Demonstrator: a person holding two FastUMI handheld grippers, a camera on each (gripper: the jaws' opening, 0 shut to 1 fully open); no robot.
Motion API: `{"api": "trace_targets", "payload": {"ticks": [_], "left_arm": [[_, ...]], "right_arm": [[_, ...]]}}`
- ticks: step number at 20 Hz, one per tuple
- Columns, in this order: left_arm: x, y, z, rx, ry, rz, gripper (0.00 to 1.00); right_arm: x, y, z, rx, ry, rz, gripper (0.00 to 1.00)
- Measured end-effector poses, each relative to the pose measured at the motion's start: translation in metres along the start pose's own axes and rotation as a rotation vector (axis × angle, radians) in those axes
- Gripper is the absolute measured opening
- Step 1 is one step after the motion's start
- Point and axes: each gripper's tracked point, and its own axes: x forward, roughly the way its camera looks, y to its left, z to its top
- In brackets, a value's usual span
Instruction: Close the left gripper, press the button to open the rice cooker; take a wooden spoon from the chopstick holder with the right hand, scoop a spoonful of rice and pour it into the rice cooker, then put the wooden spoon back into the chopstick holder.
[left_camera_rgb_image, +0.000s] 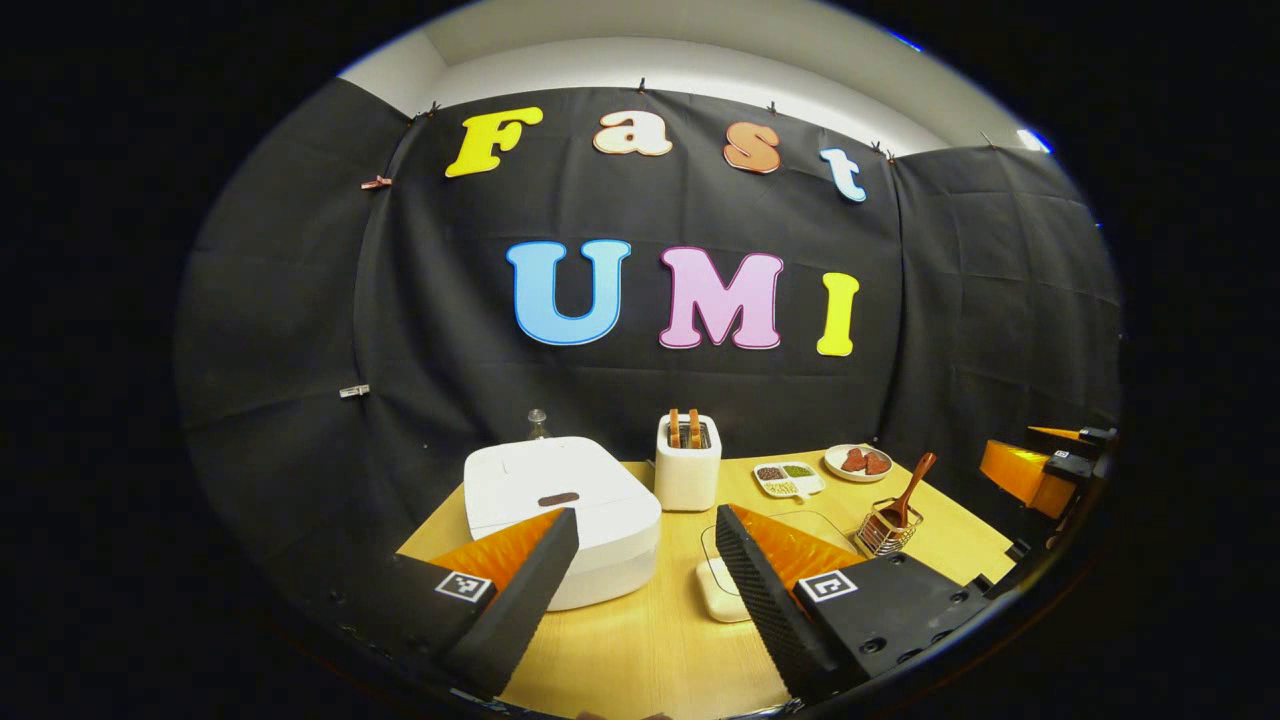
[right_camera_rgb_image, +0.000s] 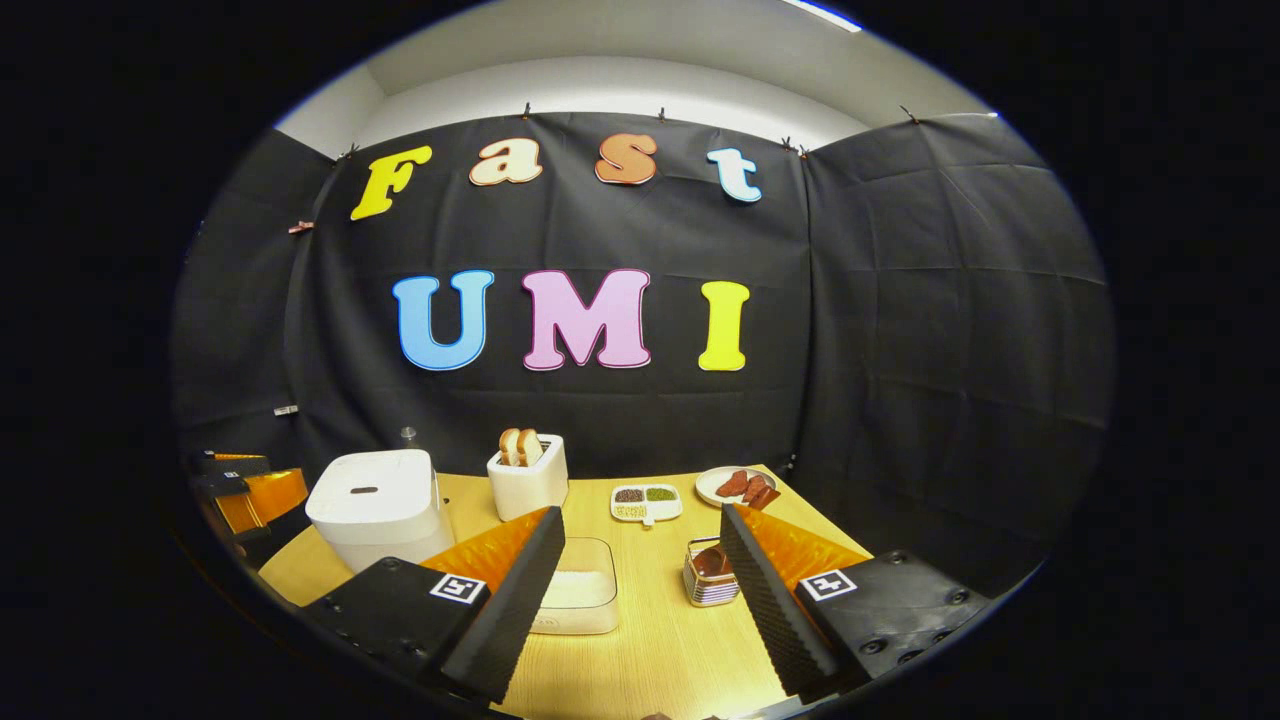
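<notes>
Hovering above the bench (left_camera_rgb_image: 640, 640), both grippers are held with jaws spread and empty.
Lid down, the rice cooker (left_camera_rgb_image: 560, 505) sits left; the wooden spoon (left_camera_rgb_image: 905, 490) stands in the chopstick holder (left_camera_rgb_image: 888, 530); no brand writing can be read.

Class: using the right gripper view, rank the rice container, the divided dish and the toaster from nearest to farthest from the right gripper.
1. Rice container, just ahead, by the gripper's left finger.
2. Divided dish, mid-table, centre.
3. Toaster, back left; close to the dish's depth, slightly farther.

White rice cooker (left_camera_rgb_image: 560, 510), pale yellow wooden table (left_camera_rgb_image: 650, 640).
</notes>
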Motion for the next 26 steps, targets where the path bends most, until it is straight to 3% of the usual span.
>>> {"api": "trace_targets", "payload": {"ticks": [6, 13, 17, 19, 24, 26], "left_arm": [[0.028, 0.010, 0.022, -0.028, -0.003, 0.039, 0.96], [0.081, 0.052, 0.037, -0.059, 0.025, 0.062, 0.95], [0.112, 0.077, 0.028, -0.077, 0.078, 0.066, 0.80], [0.125, 0.089, 0.025, -0.088, 0.104, 0.063, 0.67], [0.157, 0.113, 0.010, -0.086, 0.194, 0.068, 0.18], [0.164, 0.116, 0.006, -0.135, 0.216, 0.055, 0.08]], "right_arm": [[0.001, 0.003, 0.010, -0.021, -0.027, -0.004, 0.98], [-0.006, 0.001, 0.013, -0.010, 0.001, -0.030, 0.98], [-0.005, -0.006, 0.016, -0.042, 0.002, -0.049, 0.98], [-0.009, -0.011, 0.016, -0.029, 0.009, -0.057, 0.98], [-0.022, -0.034, 0.005, -0.026, 0.030, -0.126, 0.98], [-0.027, -0.041, 0.001, -0.002, 0.034, -0.153, 0.98]]}}
